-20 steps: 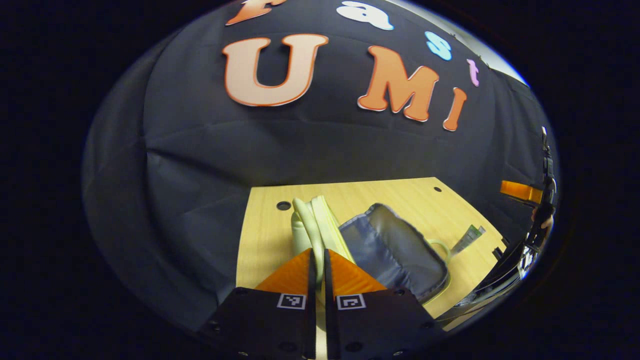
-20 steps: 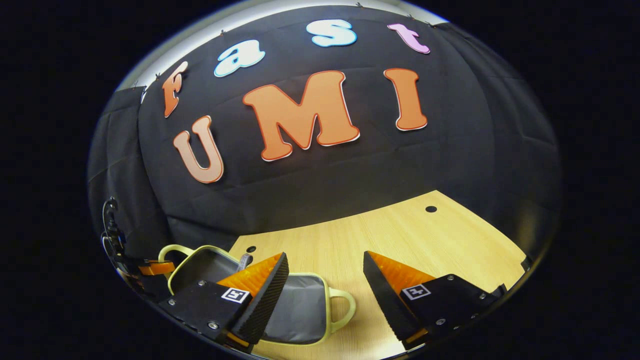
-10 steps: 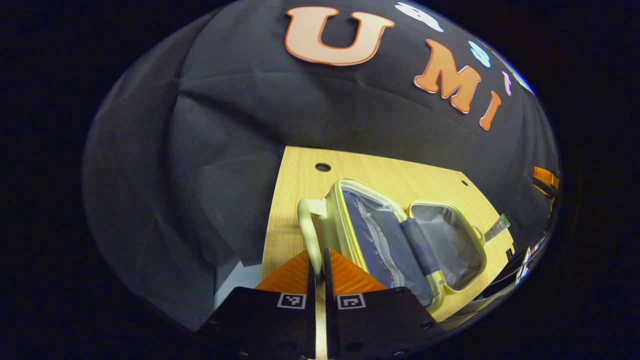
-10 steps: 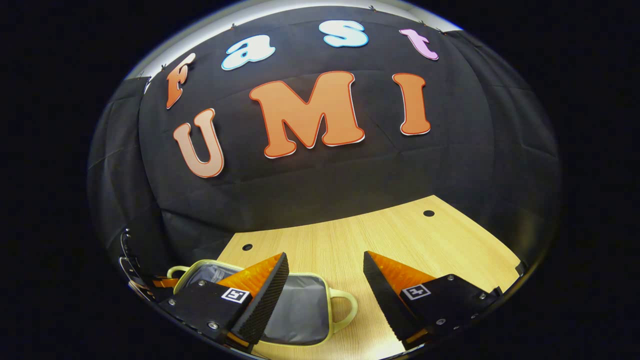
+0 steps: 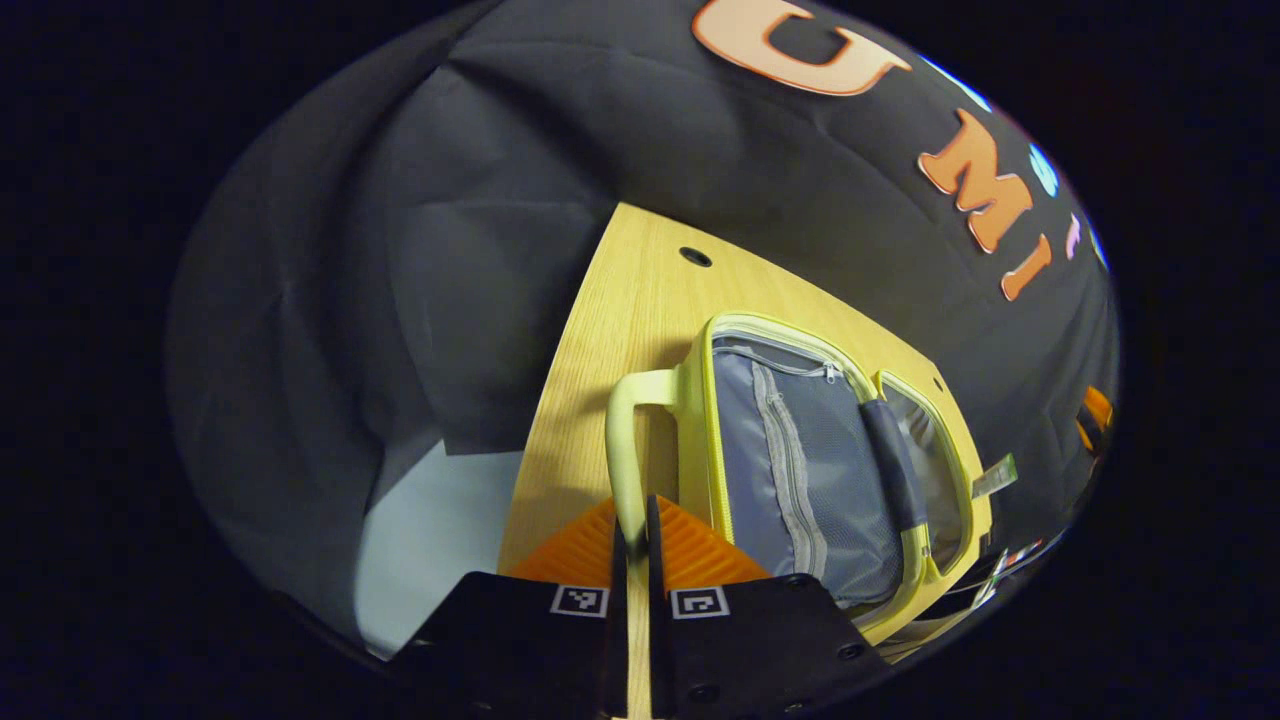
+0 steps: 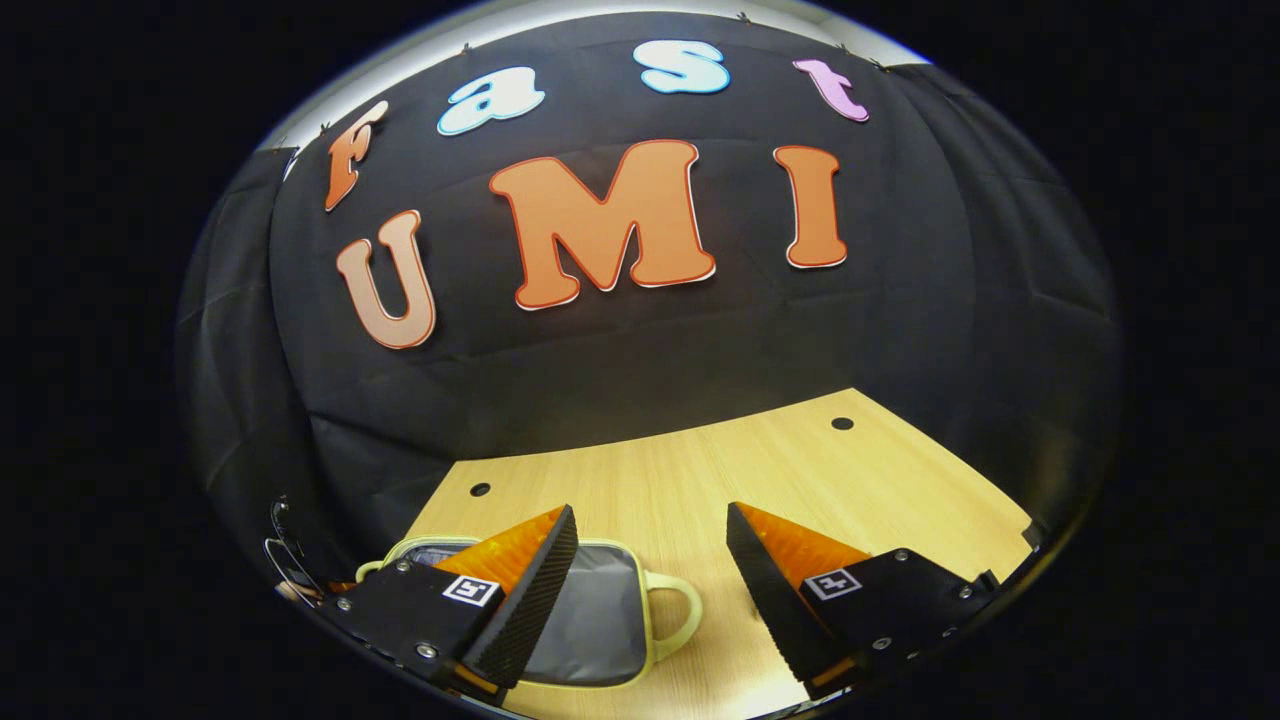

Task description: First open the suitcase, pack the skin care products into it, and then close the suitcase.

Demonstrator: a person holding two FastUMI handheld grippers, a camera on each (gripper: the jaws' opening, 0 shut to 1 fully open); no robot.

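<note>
Wooden table [image 5: 640,310], round holes near back edge; pale floor [image 5: 425,540] beside it.

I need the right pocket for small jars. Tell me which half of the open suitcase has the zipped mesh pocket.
The half beside the left gripper, whose handle the jaws grip: the zipped mesh pocket lines it. The far half looks plain.

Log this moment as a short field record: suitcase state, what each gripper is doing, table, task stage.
suitcase: open, both halves laid out flat, grey lining and a zipped mesh pocket showing
left gripper: shut on the pale handle of the suitcase
right gripper: open, holding nothing, above the table beside the suitcase's other handle
table: light wood, with small round holes
skin care products: none seen inside the suitcase; a small tube-like item lies past its far edge, too small to identify
task stage: opening looks done; packing not yet begun
</note>
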